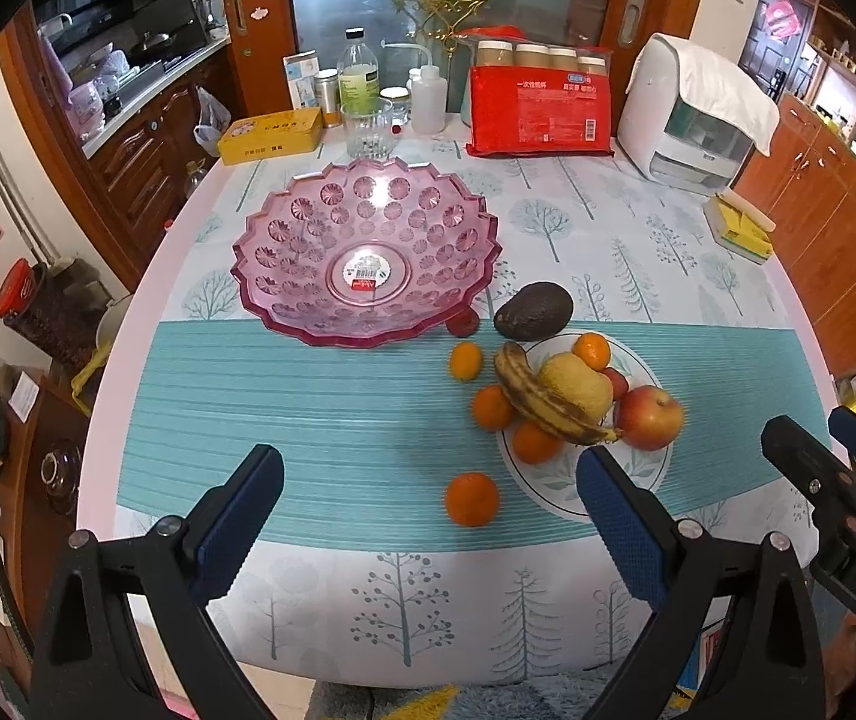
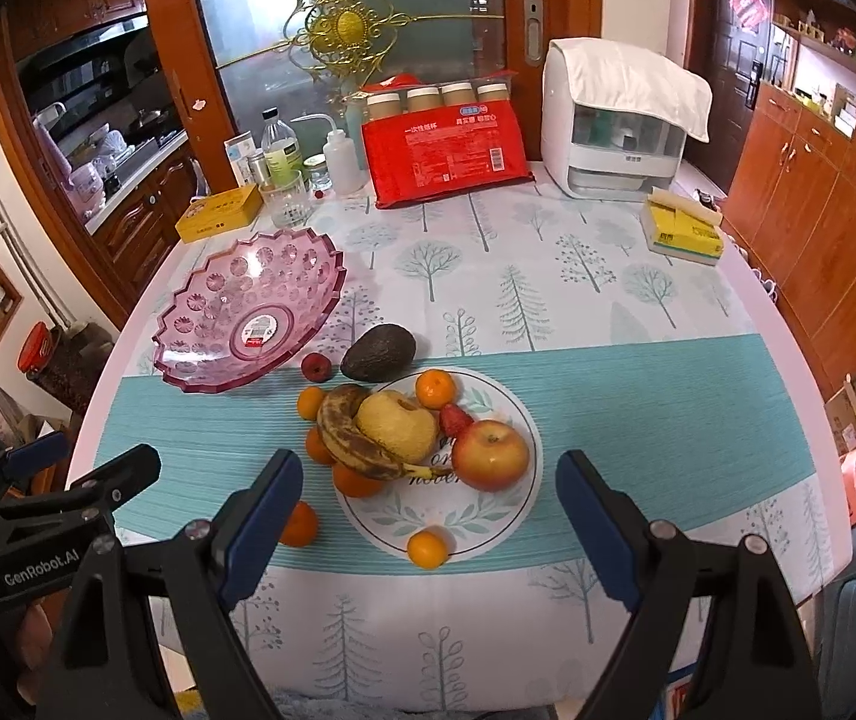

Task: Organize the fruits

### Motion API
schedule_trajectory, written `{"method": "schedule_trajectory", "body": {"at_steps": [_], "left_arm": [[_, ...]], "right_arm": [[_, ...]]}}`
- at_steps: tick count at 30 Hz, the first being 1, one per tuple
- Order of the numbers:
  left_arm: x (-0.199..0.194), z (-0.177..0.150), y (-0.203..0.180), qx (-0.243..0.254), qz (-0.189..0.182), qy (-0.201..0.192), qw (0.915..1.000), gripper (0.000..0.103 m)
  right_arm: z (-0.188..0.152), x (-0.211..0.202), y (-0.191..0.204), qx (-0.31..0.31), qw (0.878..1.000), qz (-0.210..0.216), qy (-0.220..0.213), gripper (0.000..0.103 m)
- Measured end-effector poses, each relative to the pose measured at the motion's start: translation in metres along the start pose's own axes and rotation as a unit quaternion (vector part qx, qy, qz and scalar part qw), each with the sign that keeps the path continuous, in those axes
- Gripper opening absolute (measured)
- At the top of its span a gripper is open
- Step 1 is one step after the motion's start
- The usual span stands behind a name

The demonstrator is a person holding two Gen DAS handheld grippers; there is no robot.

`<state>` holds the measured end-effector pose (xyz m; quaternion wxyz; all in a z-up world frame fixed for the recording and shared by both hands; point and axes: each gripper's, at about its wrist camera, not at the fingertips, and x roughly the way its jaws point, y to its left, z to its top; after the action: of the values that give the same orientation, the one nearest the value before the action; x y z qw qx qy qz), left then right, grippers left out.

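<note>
Two hand-held grippers: the left hand-held gripper (image 1: 430, 504) and the right hand-held gripper (image 2: 430, 510) both hang above the near edge of the counter (image 2: 637, 312), jaws spread wide, nothing between the pads.
Left reach: it faces the pink bowl (image 1: 368, 252), with a loose orange (image 1: 471, 499) on the cloth just ahead of it.
Right reach: it faces the white plate (image 2: 487, 516), where most of the fruit is heaped.
Step in hand: judged from the bare bowl, no fruit has been moved yet; this looks like the approach before a first pick.
Next move: likely one gripper comes down over a single fruit, closes gently, and carries it to the bowl; the round loose ones could roll off if nudged.
On the plate: a spotted banana (image 2: 356, 444) curls around a yellow pear (image 2: 401, 426), a red apple (image 2: 490, 455) sits beside them, a strawberry (image 2: 454, 419) is wedged between, and an orange lies at the plate's near rim.
Off the plate: a dark avocado (image 2: 378, 353) and a small red fruit (image 2: 315, 366) lie between plate and bowl.
Bowl: faceted, translucent, a sticker at its centre, otherwise bare.
</note>
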<state>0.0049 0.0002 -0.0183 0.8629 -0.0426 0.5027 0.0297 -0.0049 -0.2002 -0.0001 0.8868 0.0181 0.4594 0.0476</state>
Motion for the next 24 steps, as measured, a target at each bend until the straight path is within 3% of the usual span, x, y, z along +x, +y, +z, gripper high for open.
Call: {"method": "schedule_trajectory", "body": {"at_steps": [7,12,16,24], "left_arm": [[0.006,0.004,0.0,-0.047,-0.003,-0.004,0.9989,0.098],[0.018,0.001,0.001,-0.067,0.017,-0.025,0.9973,0.098],[0.044,-0.009,-0.006,-0.067,0.021,0.003,0.9975,0.098],[0.105,-0.048,-0.005,-0.119,0.024,0.07,0.9902,0.098]], "right_arm": [[0.015,0.01,-0.026,-0.018,1.0,-0.002,0.006,0.087],[0.023,0.029,-0.059,-0.025,0.999,-0.02,0.014,0.087],[0.023,0.061,-0.08,-0.037,0.998,-0.02,0.045,0.087],[0.008,0.126,-0.088,-0.089,0.988,0.038,0.117,0.087]]}}
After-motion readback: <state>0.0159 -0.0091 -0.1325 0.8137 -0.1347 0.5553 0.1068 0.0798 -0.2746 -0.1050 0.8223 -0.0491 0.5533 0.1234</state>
